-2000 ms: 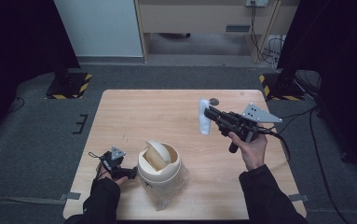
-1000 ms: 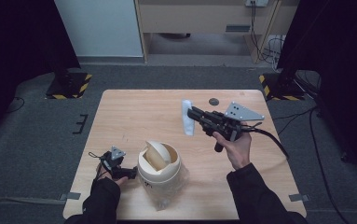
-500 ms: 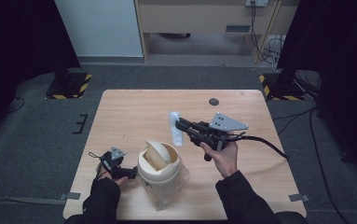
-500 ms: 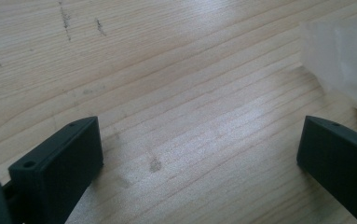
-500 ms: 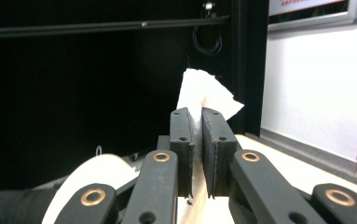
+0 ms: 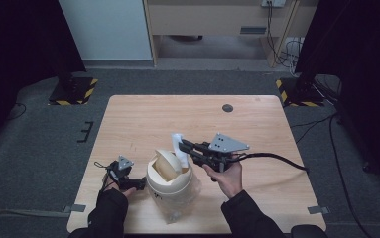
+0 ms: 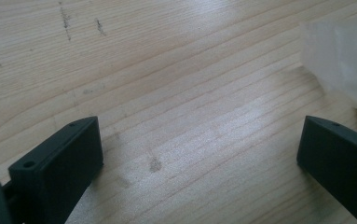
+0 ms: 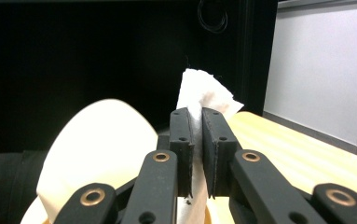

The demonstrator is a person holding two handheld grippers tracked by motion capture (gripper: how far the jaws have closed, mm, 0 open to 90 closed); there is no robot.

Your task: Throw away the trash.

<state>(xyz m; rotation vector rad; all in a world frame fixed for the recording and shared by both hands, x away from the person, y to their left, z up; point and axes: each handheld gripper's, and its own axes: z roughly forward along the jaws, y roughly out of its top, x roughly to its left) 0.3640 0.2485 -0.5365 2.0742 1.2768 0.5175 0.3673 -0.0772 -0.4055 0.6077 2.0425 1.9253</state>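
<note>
Right gripper (image 6: 181, 147) is clamped on a white tissue (image 8: 203, 95); in the right gripper view the jaws pinch it tight and its top sticks up past the tips. In the high view the tissue (image 6: 178, 141) sits right above the mouth of the small cream bin (image 6: 170, 181), with the swing lid (image 6: 165, 163) tilted and the gap beside it exposed. The bin stands near the front edge of the table (image 6: 143, 119), and a clear liner bag hangs out under its rim.

Left gripper (image 6: 140, 184) lies low on the table just left of the bin, jaws spread wide with nothing between them; the left gripper view has bare wood between the pads and a bit of the clear bag at the right edge.

Step, as I read it: transport done, now the drop-in. Next move needs the tissue tip pushed past the lid into the opening, then release. Risk: the lid swings back, or the tissue snags on the rim. The left gripper is close enough to steady the bin if it shifts.
</note>
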